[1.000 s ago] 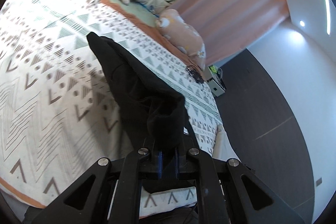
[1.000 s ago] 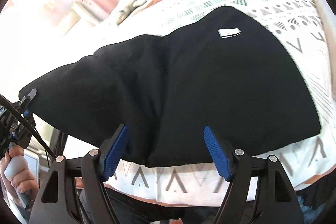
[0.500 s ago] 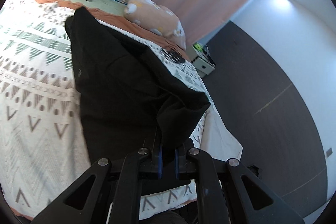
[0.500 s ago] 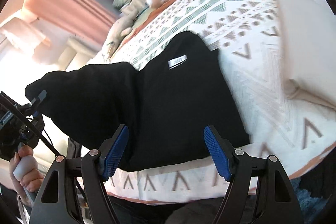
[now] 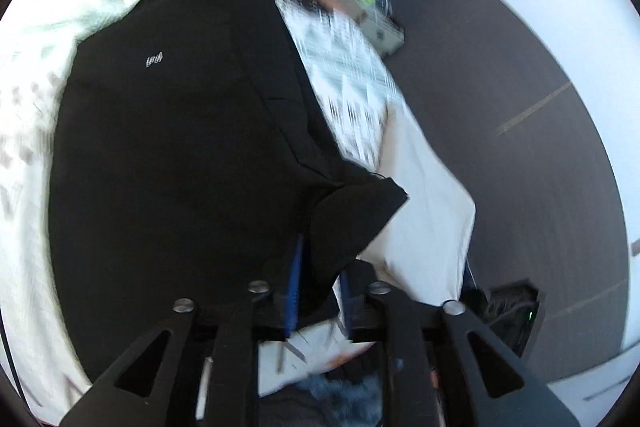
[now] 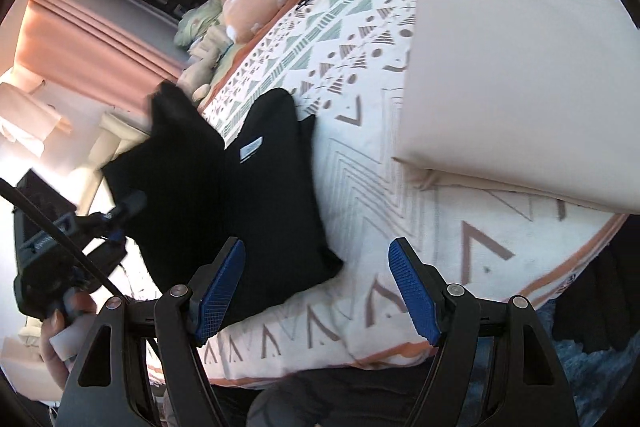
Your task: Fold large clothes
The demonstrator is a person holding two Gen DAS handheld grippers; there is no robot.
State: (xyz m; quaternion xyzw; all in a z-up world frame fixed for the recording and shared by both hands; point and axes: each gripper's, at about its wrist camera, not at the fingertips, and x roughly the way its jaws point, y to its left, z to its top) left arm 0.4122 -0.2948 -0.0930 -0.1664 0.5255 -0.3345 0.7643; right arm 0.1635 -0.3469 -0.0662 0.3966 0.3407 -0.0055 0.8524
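Black garment (image 5: 180, 155) spread on the patterned bedspread (image 6: 360, 163), its near edge at the bed's front rim and a small white label (image 6: 250, 149) facing up. Left gripper (image 5: 318, 281) — jaws narrow and opening, a corner of the garment still hanging between the blue pads, whether pressed cannot be told. Right gripper (image 6: 316, 287) — jaws wide, nothing between them, above the bedspread just beside the garment's near corner. A plain beige pillow (image 6: 512, 67) lies on the bedspread beyond the garment's side.
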